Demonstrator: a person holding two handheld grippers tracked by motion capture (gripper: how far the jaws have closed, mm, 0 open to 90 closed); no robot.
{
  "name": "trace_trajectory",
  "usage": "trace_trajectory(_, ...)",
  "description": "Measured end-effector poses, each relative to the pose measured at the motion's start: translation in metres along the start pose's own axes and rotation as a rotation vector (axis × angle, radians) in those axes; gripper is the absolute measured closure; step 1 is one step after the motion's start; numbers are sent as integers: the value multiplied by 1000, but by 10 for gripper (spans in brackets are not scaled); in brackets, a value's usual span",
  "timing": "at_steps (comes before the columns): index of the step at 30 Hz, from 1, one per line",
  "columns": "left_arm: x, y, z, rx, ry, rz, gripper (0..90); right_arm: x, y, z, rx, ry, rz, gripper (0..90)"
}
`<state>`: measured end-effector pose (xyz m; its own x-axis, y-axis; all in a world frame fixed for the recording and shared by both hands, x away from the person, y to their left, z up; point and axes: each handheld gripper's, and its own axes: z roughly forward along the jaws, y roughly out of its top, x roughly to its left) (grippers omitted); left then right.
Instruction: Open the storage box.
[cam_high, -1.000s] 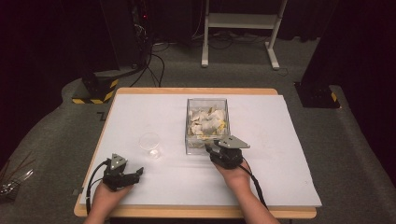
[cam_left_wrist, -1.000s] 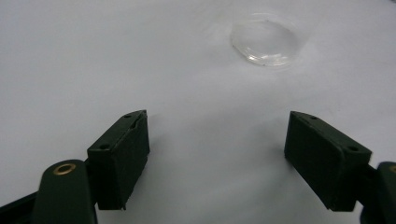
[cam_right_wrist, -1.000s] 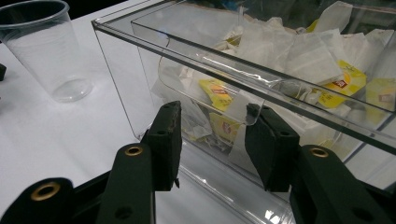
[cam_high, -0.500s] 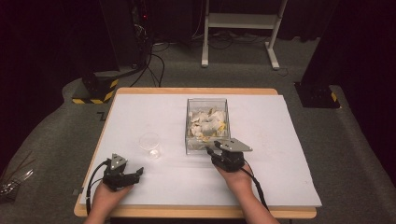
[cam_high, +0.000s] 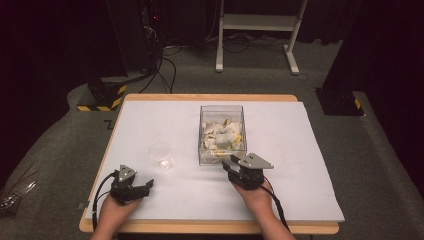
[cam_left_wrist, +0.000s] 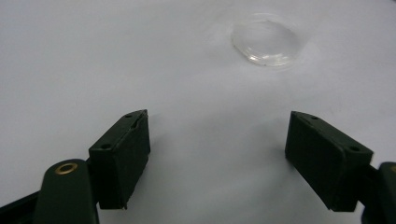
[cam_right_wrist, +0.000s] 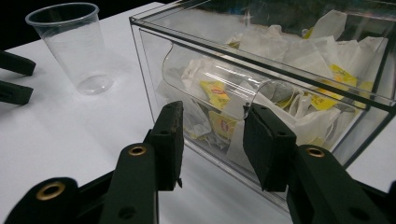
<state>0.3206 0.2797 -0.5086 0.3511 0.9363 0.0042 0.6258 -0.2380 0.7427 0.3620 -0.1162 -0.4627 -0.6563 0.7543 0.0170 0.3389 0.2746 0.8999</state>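
Note:
A clear plastic box (cam_high: 222, 109) stands mid-table, full of white and yellow tea bags (cam_high: 221, 136). My right gripper (cam_high: 230, 165) sits just in front of its near wall. In the right gripper view my right gripper (cam_right_wrist: 212, 111) faces the curved cut-out in the box (cam_right_wrist: 154, 60). Its jaws are narrowly open with nothing between them, and the tea bags (cam_right_wrist: 212, 93) lie behind the wall. An upright clear cup (cam_high: 161, 155) stands left of the box. My left gripper (cam_high: 145, 186) rests near the front left. Its jaws are wide open over bare table (cam_left_wrist: 218, 116), with the cup (cam_left_wrist: 266, 44) ahead.
A white sheet (cam_high: 300, 150) covers the wooden table, with free room to the right of the box and along the front edge. In the right gripper view the cup (cam_right_wrist: 77, 46) stands to the left, beside the other gripper's jaws (cam_right_wrist: 14, 77). Dark floor, cables and a stand lie beyond.
My right gripper has drawn slightly back from the box toward the person. The left gripper, cup and box have stayed put.

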Motion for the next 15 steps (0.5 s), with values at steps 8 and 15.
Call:
trace_trajectory(8, 0, 0, 0, 2, -1, 0, 223, -1, -1, 1, -1, 1, -6, 587)
trace_trajectory(15, 1, 0, 0, 3, -5, 3, 223, -1, 0, 7, 1, 7, -7, 592)
